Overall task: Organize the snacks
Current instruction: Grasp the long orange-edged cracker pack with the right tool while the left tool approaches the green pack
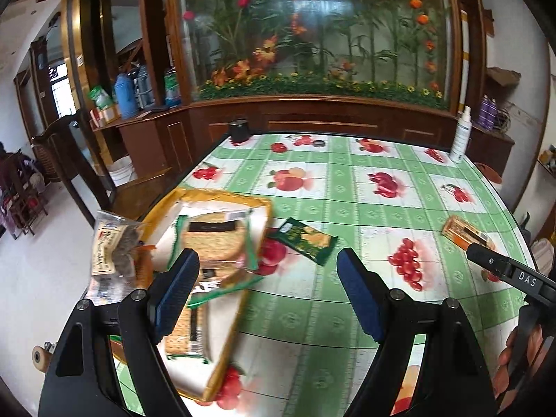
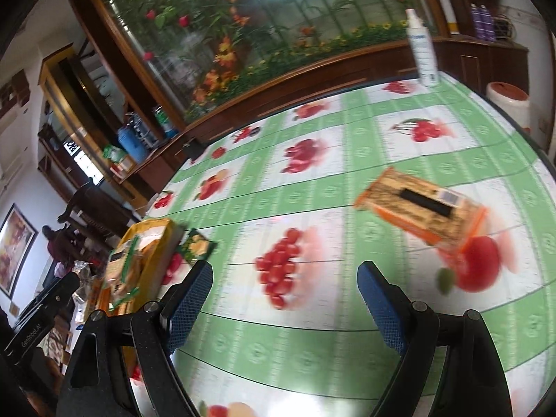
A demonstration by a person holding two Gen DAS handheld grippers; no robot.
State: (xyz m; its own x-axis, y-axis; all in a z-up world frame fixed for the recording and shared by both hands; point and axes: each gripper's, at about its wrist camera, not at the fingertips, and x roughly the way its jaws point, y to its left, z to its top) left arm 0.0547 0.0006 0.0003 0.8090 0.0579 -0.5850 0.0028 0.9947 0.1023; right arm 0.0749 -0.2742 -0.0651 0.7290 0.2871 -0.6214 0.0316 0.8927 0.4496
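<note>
The left tool [image 1: 267, 271] is spread wide with nothing between its blue-padded fingers [image 1: 180, 288]; it hangs above the near-left part of the counter [image 1: 347, 201], which is covered by a green-checked cloth printed with cherries and other fruit. Under and just ahead of its left finger sits a shallow yellow-rimmed tray [image 1: 257, 208] holding green-edged packs of crackers [image 1: 212, 239], each with a dark label band. At the tray's left edge, overhanging the counter's rim, lies a clear bag of dark snacks with a paper label [image 1: 111, 246]. Just right of the tray, flat on the cloth, is a small green snack packet [image 1: 307, 239].

The right tool [image 2: 285, 278] is likewise fully open and holds nothing, its blue pads [image 2: 382, 309] hovering over a printed bunch of cherries. Ahead and to its right lies an orange-edged cracker pack [image 2: 420, 212] with a black label strip, well apart from the tray [image 2: 163, 232] and flat on the counter [image 2: 312, 187]. In the left wrist view this same pack [image 1: 464, 232] lies at the far right, with the tip of the right tool [image 1: 479, 253] close beside it; whether they touch cannot be told.

At the counter's far right corner stands a white spray bottle [image 1: 462, 135]; at the far left edge sits a small black container [image 1: 239, 130]. Behind the counter runs a wooden cabinet with a glass-fronted display of artificial flowers [image 1: 312, 34].
</note>
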